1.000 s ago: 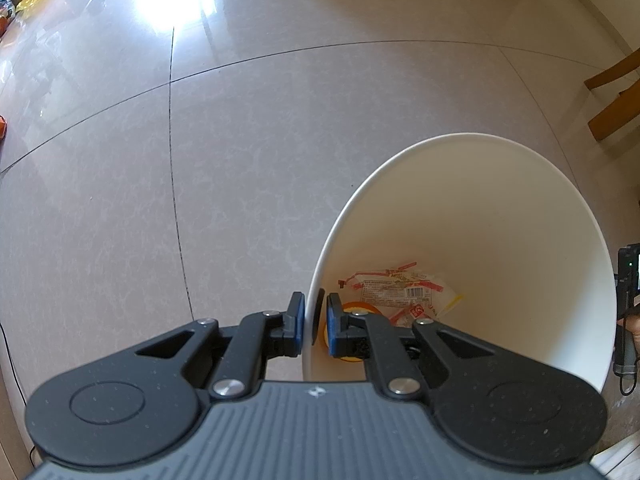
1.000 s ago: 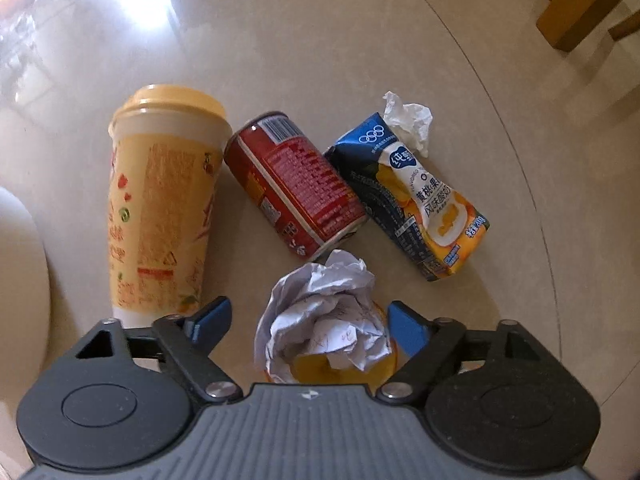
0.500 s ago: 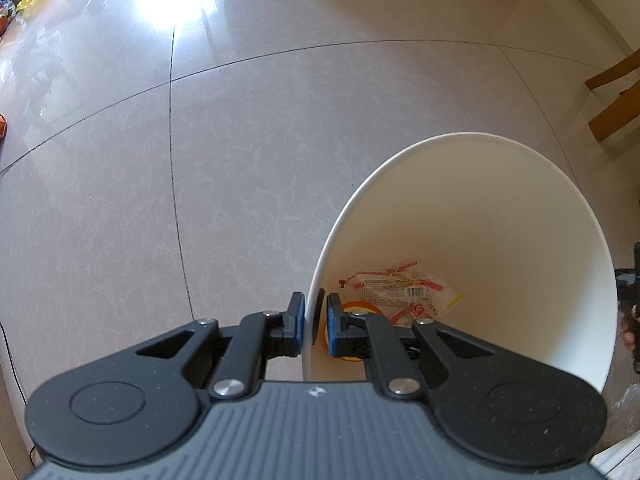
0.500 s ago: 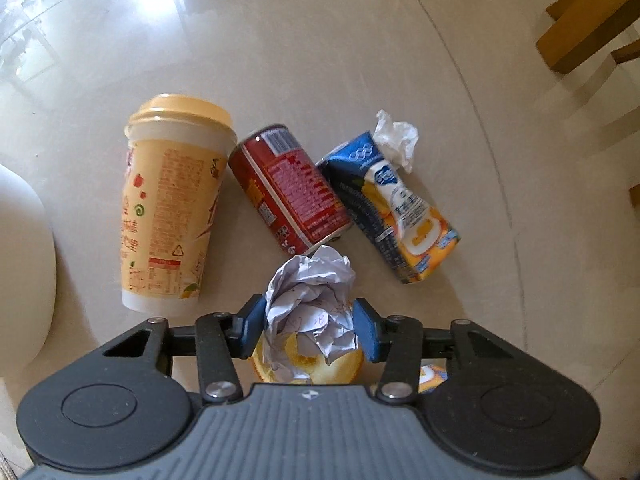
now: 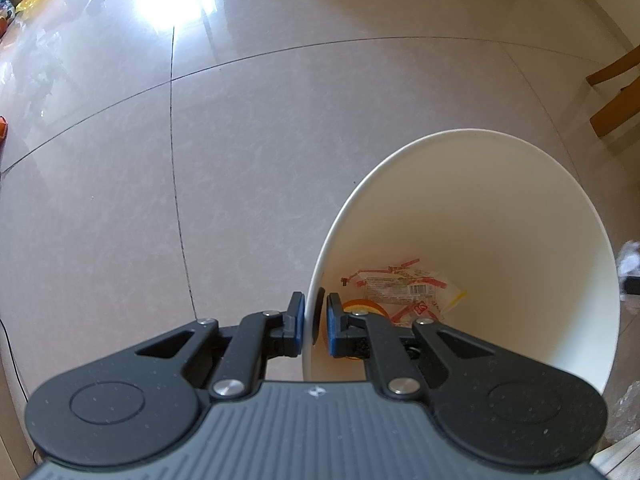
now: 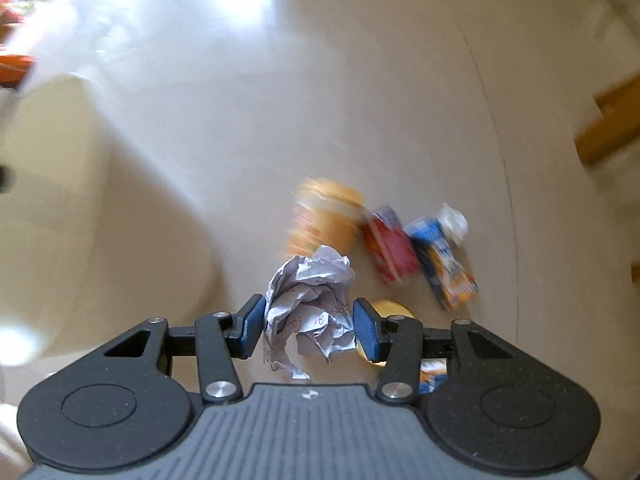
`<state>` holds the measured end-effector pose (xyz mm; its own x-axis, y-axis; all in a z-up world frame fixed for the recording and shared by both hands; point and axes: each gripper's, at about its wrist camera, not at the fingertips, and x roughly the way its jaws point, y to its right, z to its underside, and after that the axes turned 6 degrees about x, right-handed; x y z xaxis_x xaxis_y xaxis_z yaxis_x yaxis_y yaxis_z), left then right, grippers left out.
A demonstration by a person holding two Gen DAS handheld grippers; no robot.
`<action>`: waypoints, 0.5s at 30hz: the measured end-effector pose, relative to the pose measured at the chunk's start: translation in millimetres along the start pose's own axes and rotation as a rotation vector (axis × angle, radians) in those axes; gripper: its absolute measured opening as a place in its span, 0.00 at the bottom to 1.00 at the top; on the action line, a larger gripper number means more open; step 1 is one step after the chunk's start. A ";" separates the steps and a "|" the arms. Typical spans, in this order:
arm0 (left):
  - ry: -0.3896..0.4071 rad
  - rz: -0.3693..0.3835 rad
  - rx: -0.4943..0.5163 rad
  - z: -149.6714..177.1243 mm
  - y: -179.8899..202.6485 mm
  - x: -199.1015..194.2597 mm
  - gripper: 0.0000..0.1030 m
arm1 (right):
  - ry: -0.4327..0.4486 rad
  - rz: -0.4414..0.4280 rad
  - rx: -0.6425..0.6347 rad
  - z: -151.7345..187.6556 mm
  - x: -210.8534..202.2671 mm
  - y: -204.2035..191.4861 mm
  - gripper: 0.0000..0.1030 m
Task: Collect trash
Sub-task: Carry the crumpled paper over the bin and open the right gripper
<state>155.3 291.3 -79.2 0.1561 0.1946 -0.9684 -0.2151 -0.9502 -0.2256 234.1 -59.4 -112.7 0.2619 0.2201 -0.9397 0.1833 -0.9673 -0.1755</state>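
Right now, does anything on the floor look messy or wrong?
Yes. A yellow cup, a red can and a blue carton lie tipped on the floor, not yet in the white bin.

each hand-held gripper [image 5: 314, 322] [image 6: 308, 328] has black linkage arms, silver screws, blue pads and a ribbed grey body.

A home: glossy beige floor tiles [image 5: 248, 168], wooden chair legs [image 5: 614, 98] and a white wastebin [image 5: 520, 208].

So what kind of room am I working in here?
Probably a home living or dining area: glossy tiled floor, wooden chair legs at the edge, and a white waste bin standing on the floor.
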 end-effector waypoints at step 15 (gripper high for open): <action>-0.002 -0.003 0.007 0.2 -0.3 1.7 0.09 | 0.098 -0.233 -0.274 -18.5 -83.0 -143.3 0.52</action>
<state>155.5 292.0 -80.8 0.1552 0.1983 -0.9678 -0.2216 -0.9477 -0.2297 203.7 63.2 -4.1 0.2707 0.4542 -0.8488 0.4918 -0.8232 -0.2837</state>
